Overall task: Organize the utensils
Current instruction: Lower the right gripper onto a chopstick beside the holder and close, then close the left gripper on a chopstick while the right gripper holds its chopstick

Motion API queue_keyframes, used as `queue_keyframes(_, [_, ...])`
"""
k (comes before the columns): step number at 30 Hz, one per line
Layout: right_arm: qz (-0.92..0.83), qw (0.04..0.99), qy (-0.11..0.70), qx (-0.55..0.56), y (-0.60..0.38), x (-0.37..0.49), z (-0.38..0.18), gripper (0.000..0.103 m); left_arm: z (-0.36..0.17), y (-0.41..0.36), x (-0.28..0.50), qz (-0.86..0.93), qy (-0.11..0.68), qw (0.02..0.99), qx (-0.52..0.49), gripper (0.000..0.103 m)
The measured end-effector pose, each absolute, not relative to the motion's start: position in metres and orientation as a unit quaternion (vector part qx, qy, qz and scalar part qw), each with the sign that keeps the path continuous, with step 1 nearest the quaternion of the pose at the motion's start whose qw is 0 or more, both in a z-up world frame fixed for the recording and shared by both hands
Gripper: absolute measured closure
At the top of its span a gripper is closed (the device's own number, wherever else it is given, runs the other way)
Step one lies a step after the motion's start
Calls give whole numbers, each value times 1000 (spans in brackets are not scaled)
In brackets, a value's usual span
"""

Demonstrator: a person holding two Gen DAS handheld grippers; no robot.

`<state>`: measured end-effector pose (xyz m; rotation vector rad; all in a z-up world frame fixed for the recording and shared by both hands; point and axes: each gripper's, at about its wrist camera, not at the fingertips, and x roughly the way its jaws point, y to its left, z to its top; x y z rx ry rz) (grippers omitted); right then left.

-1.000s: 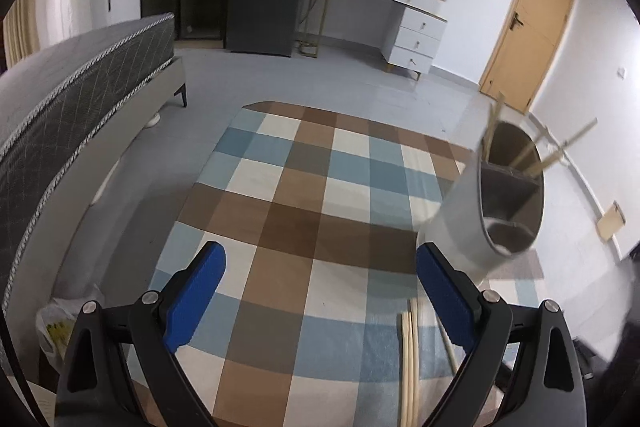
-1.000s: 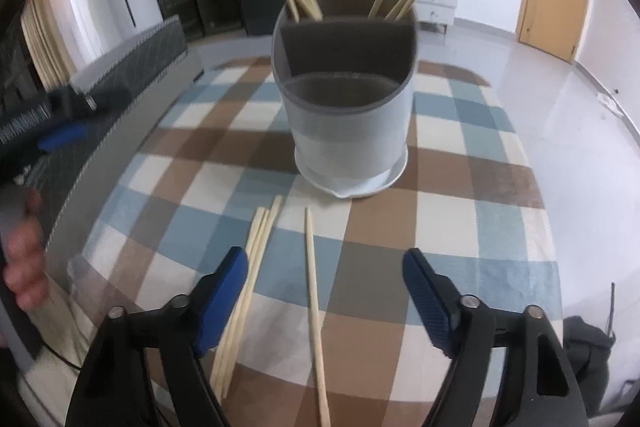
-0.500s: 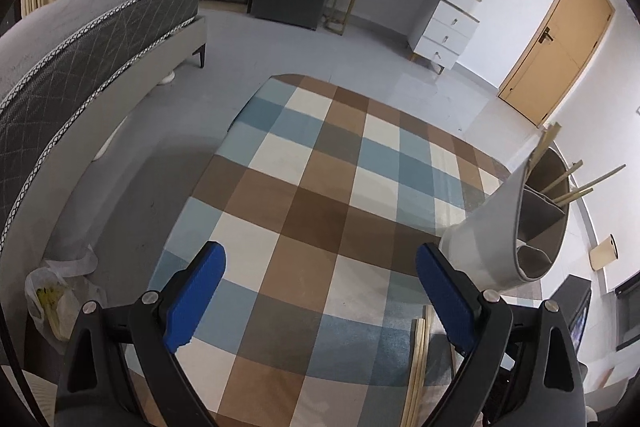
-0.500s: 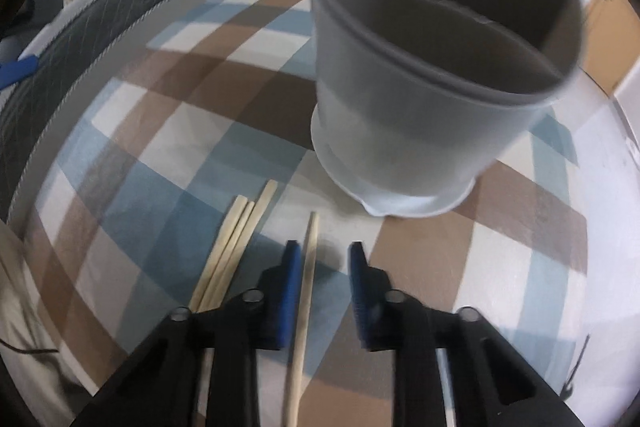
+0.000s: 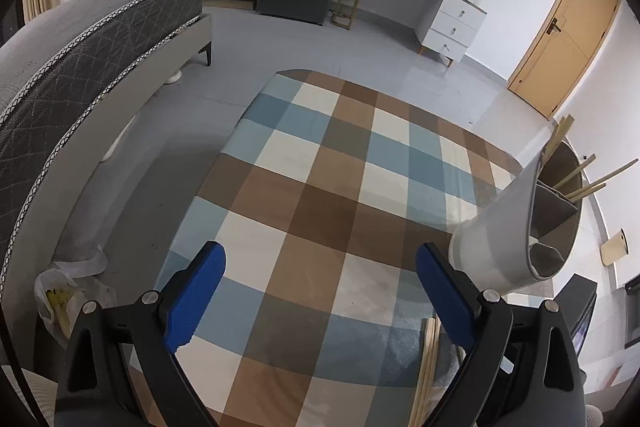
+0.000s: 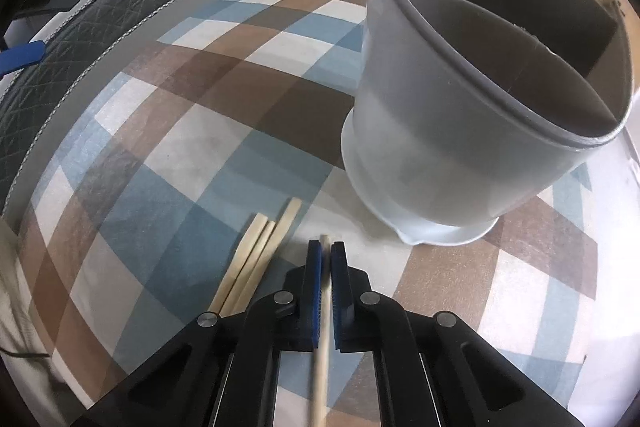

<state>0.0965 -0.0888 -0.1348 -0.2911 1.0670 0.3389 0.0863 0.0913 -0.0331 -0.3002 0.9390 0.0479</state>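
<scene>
Checked tablecloth in blue, brown and cream covers the table. On it the right gripper, wide apart a second ago, has pinched its blue pads onto a single chopstick just before the grey utensil holder; it points steeply down. Three loose chopsticks lie left of it (touching one another). The left gripper hangs wide open, holding nothing, left of the holder.

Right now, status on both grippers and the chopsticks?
Right gripper shut on one chopstick. Left gripper open, empty. Three chopsticks loose on cloth. Path to holder clear.
</scene>
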Motion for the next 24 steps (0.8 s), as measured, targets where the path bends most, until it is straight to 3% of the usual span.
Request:
queue_keyframes(16, [163,870,465,26,-140,76,-86,100,-24,61,73,16,449,890,-80,10])
queue_keyframes(24, [167,878,430,124,-178,58,-60,100,-50,42,71,-10,505,859,-80,10])
